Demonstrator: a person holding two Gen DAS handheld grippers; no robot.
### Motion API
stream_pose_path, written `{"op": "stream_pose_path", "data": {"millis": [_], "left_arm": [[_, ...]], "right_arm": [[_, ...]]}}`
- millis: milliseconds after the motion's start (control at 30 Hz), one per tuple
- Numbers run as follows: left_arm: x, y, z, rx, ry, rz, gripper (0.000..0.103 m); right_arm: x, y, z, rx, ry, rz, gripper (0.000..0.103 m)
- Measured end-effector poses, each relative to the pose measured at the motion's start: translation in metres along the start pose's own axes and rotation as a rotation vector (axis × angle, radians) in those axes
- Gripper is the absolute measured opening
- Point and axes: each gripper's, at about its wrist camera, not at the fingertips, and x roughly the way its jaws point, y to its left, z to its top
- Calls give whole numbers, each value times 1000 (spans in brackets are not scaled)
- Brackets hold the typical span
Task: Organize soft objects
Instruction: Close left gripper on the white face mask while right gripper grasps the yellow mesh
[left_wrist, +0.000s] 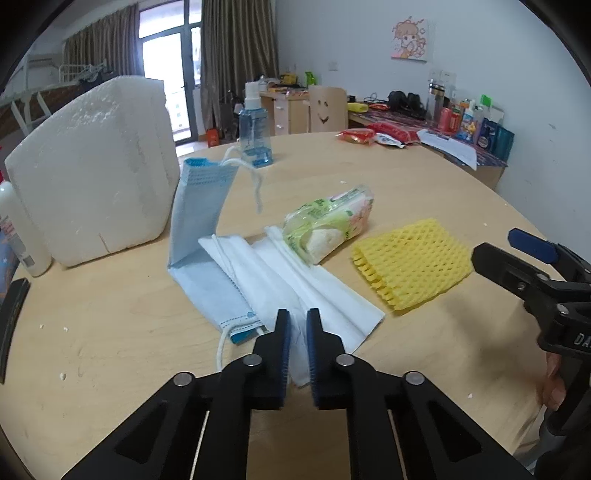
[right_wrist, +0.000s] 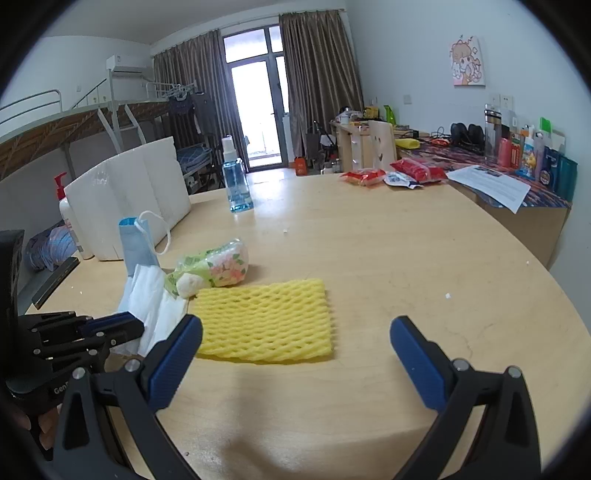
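My left gripper (left_wrist: 297, 332) is shut on the near edge of a white folded tissue (left_wrist: 295, 280) that lies on the wooden table (left_wrist: 110, 350). A blue face mask (left_wrist: 201, 221) lies partly under the tissue, its far end bent upright. A tissue pack (left_wrist: 328, 221) rests on the tissue's far edge. A yellow foam net (left_wrist: 410, 264) lies to the right. My right gripper (right_wrist: 295, 343) is open and empty, just in front of the yellow foam net (right_wrist: 266, 319). The left gripper (right_wrist: 110, 328), tissue (right_wrist: 151, 299), mask (right_wrist: 135, 240) and pack (right_wrist: 212, 267) show at left in the right wrist view.
A white foam block (left_wrist: 96, 166) stands at the left, with a white pump bottle (left_wrist: 22, 232) beside it. A blue spray bottle (left_wrist: 255, 129) stands behind the mask. Red snack packets (left_wrist: 369, 136) lie at the table's far edge. A cluttered desk (left_wrist: 461, 125) lies beyond.
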Motion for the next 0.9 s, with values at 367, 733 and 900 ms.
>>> {"op": "stream_pose_path", "data": {"millis": [367,733,900], "left_arm": [[-20,2,3,18,-77,-20,2],[-28,12,-1,-7,-94,-30,1],[-33,14,-3,-1,-92,-57,1]], "right_arm": [[10,0,2,-2,55,-7,103],[30,21,10,-88,137,8,103],[40,26,11,-120,183,-2,101]]}}
